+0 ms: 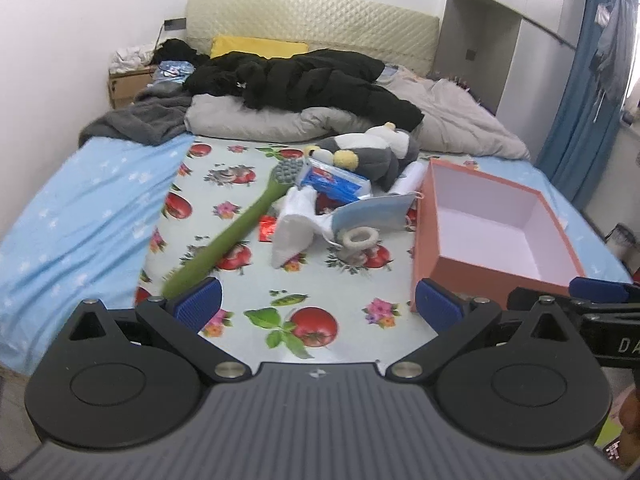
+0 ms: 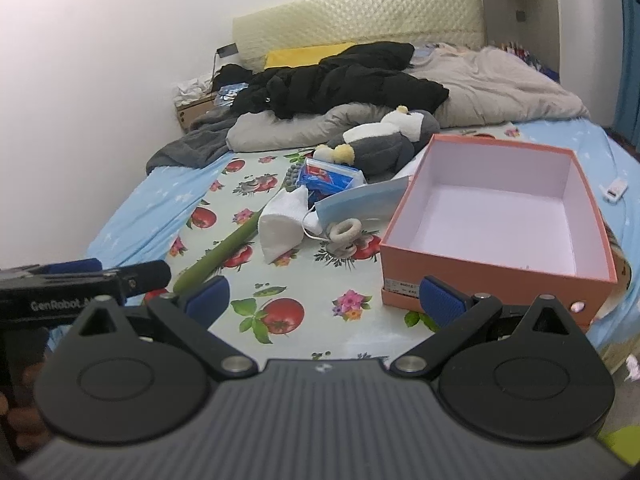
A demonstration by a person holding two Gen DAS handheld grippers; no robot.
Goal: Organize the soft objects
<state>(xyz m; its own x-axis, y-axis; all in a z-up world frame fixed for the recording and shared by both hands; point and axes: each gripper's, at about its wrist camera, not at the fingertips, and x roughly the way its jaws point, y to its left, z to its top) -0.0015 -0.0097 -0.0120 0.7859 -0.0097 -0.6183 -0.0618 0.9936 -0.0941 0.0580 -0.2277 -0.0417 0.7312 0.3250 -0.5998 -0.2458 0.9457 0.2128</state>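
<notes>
Hovered near the bed edge with both grippers (image 1: 318,306) (image 2: 322,300) spread and empty; best aimed first at the mask (image 2: 362,200), beside the box (image 2: 496,268).

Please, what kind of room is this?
Most likely a bedroom: a bed with a padded headboard, a rumpled grey quilt, and blue curtains at the side.
</notes>
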